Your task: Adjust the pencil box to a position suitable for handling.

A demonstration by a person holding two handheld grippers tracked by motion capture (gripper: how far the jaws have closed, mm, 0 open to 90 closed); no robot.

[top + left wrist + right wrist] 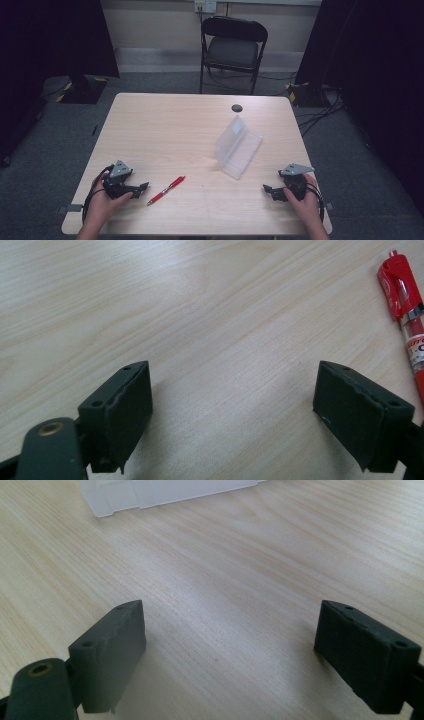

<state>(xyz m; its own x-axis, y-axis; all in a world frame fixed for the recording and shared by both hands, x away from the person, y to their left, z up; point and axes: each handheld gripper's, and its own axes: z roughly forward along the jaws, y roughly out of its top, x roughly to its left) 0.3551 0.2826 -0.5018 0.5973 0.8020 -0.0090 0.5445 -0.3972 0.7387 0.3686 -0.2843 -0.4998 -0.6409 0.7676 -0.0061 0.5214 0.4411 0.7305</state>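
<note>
A red pen (166, 190) lies slantwise on the light wood table (165, 130), near the front left. Just left of it rests my left gripper (143, 188), held by a hand, jaws open and empty. In the left gripper view the pen (406, 310) lies at the right edge, beyond the left gripper (232, 405). A clear plastic case (238, 146) stands open right of centre, its lid tilted up. My right gripper (267, 190) sits at the front right, pointing left, open with nothing between its jaws. The right gripper view has the case (165, 492) at the top, beyond the right gripper (230, 645).
A small dark round disc (237, 108) lies near the table's far edge. A black folding chair (232, 47) stands behind the table. Black curtains hang at both sides, and cables lie on the grey floor at the right.
</note>
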